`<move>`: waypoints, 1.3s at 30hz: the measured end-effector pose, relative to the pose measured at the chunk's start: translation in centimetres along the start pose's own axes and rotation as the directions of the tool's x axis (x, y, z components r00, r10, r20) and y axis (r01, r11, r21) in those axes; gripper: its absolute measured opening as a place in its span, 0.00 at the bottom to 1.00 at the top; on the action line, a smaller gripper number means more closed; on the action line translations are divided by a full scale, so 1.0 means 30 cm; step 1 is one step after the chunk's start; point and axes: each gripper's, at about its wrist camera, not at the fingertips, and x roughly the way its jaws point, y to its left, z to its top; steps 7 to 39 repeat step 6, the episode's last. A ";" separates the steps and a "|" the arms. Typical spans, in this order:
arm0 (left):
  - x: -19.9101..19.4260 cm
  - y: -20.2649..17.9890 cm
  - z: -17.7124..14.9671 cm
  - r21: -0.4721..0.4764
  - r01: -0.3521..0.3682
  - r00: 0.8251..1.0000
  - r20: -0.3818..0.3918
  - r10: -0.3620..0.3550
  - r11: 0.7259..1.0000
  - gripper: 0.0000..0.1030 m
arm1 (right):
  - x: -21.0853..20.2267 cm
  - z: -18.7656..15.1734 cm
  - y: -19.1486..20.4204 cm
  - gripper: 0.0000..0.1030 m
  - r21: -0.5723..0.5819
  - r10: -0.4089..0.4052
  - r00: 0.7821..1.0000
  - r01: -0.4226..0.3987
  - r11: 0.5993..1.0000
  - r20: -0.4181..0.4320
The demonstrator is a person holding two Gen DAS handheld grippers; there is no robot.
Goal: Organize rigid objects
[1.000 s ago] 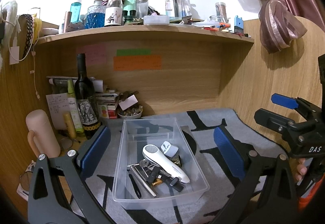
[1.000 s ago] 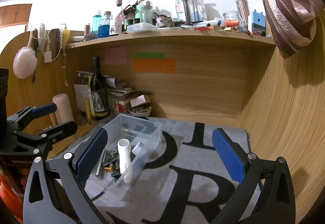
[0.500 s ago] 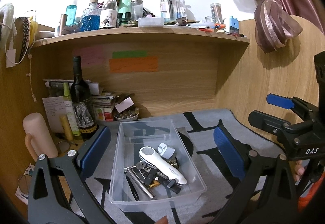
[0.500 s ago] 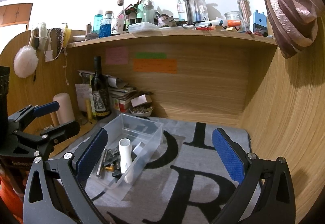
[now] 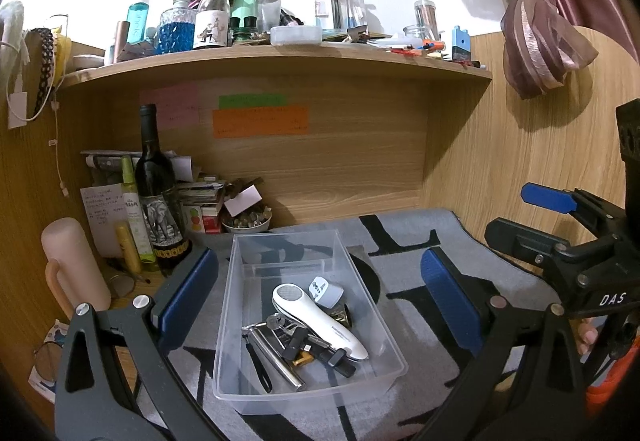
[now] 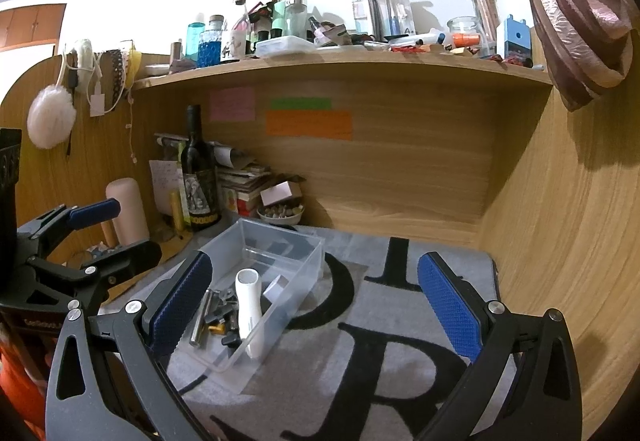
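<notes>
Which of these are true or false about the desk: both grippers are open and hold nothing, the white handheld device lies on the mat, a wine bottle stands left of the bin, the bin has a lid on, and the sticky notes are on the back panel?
1. The left gripper and right gripper are open and hold nothing. True.
2. The white handheld device lies on the mat. False: it lies inside the clear bin, atop small dark tools.
3. A wine bottle stands left of the bin. True.
4. The bin has a lid on. False: it is open-topped.
5. The sticky notes are on the back panel. True.
</notes>
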 end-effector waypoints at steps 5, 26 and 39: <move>0.005 0.007 -0.004 -0.004 0.007 1.000 -0.007 -0.007 1.000 1.00 | 0.012 -0.005 0.003 1.00 -0.001 -0.001 1.000 0.001 1.000 -0.014; 0.006 0.010 -0.005 -0.005 0.008 1.000 -0.008 -0.008 1.000 1.00 | 0.015 -0.006 0.002 1.00 -0.001 -0.001 1.000 0.001 1.000 -0.017; 0.006 0.010 -0.005 -0.005 0.008 1.000 -0.008 -0.008 1.000 1.00 | 0.015 -0.006 0.002 1.00 -0.001 -0.001 1.000 0.001 1.000 -0.017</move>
